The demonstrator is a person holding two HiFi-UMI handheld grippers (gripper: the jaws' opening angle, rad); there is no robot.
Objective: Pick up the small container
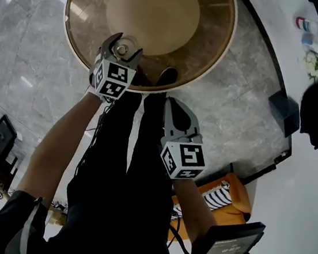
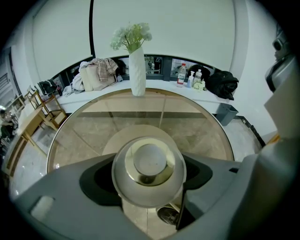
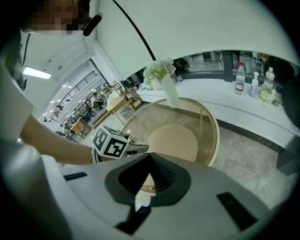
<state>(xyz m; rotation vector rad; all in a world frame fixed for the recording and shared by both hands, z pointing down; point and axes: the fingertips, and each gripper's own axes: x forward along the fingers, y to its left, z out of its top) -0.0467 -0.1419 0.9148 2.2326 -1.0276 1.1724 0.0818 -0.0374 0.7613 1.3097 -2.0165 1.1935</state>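
Note:
The small container (image 1: 121, 49) is a round jar with a gold rim and a pale lid. My left gripper (image 1: 122, 44) is shut on it over the near edge of the round glass table (image 1: 217, 38). In the left gripper view the small container (image 2: 149, 169) fills the gap between the grey jaws of the left gripper (image 2: 149, 180). My right gripper (image 1: 172, 102) hangs lower, short of the table and above the person's black-clad legs. Its jaws meet at the tips with nothing between them, as the right gripper view shows (image 3: 149, 155). That view also catches the left gripper's marker cube (image 3: 112, 145).
A beige round base (image 1: 153, 12) shows through the glass top. A white vase with flowers (image 2: 137, 70) stands at the table's far edge. Behind it runs a white counter (image 2: 117, 91) with bottles (image 2: 182, 75) and bags. A dark bin (image 1: 284, 111) and an orange seat (image 1: 228, 196) stand on the floor.

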